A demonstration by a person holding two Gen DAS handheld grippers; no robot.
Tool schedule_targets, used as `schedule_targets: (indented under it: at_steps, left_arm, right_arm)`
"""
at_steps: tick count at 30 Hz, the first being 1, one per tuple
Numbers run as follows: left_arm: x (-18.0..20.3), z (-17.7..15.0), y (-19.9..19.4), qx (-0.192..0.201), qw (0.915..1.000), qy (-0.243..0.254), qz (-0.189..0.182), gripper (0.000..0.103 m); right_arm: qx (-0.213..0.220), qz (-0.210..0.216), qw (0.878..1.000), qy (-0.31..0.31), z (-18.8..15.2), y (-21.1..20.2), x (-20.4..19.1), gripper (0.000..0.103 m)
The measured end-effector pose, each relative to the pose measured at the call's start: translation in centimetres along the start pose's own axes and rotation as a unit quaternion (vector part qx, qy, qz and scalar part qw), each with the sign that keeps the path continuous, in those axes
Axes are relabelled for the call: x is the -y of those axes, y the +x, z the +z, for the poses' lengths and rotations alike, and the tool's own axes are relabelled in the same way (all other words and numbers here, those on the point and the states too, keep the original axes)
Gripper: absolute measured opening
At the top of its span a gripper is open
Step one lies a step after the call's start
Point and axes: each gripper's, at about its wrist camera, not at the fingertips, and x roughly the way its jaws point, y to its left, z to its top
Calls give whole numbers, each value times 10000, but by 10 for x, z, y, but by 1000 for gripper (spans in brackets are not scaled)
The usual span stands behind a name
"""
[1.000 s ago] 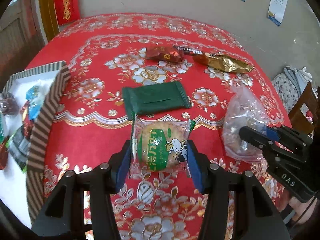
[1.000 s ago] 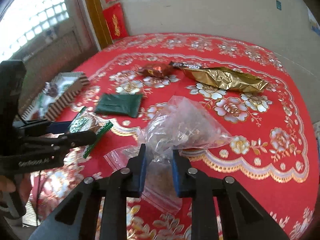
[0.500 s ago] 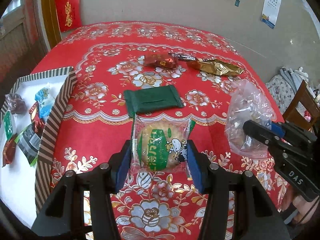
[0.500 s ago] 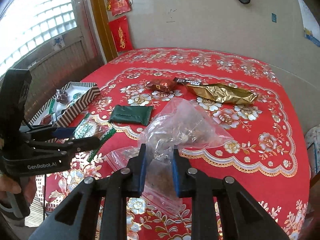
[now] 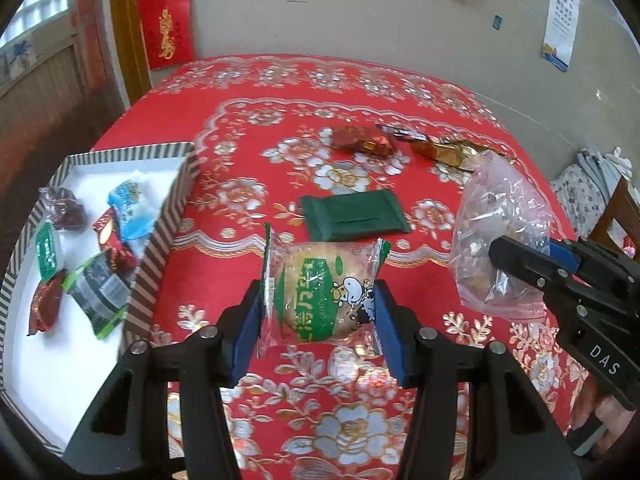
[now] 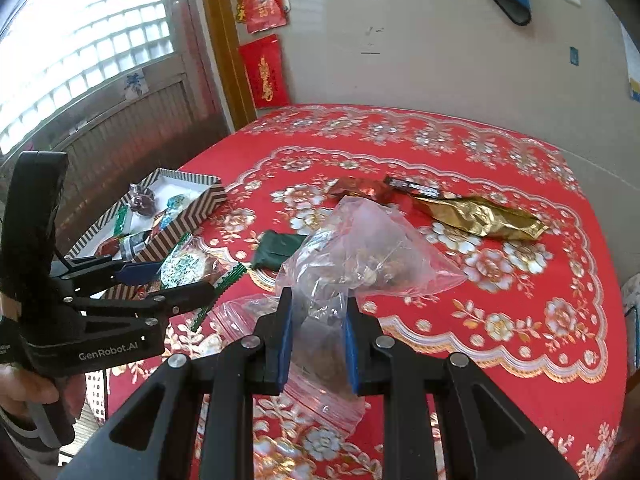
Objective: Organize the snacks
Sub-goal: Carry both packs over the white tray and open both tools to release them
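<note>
- Left claw (image 5: pixel 318 312) clamped on the biscuit packet (image 5: pixel 320 296); right claw (image 6: pixel 316 336) clamped on the clear bag (image 6: pixel 360 260).
- Carrying step; next, I judge, swing both left to the striped box (image 5: pixel 160 240).

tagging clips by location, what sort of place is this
Most likely a room in a home: a round table under a red floral tablecloth, red paper decorations by the door frame, and a glass-block window.

Sitting in the striped box (image 5: pixel 160 236) are six small wrapped snacks. Lying on the red tablecloth (image 5: pixel 248 168) beyond the box are four packets: one green (image 5: pixel 354 216), one red (image 5: pixel 362 140), one dark bar (image 5: pixel 402 132), one gold (image 5: pixel 450 154)
</note>
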Motion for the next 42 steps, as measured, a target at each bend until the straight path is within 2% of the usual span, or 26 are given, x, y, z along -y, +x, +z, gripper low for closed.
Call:
schedule_targets:
  at_steps: [11,19,33,42]
  left_arm:
    - [-48,2,-15,146,9990,-338,240,55]
    - [-94,-1,-33,279,9961,-667,511,55]
    - [-165,-20,-57,318,9872,-1210,992,55]
    - [-200,-30,-61,257,9803,-1523,1235,55]
  right_arm:
    - [-62,266,9992,-304,19,23,-40,21]
    - [-125,532,9961,-691,36,42,-83,21]
    - [-244,1139,9825,-1453,57,75,-176,21]
    - [-373,1398,9745,-1717,58,92,-213,21]
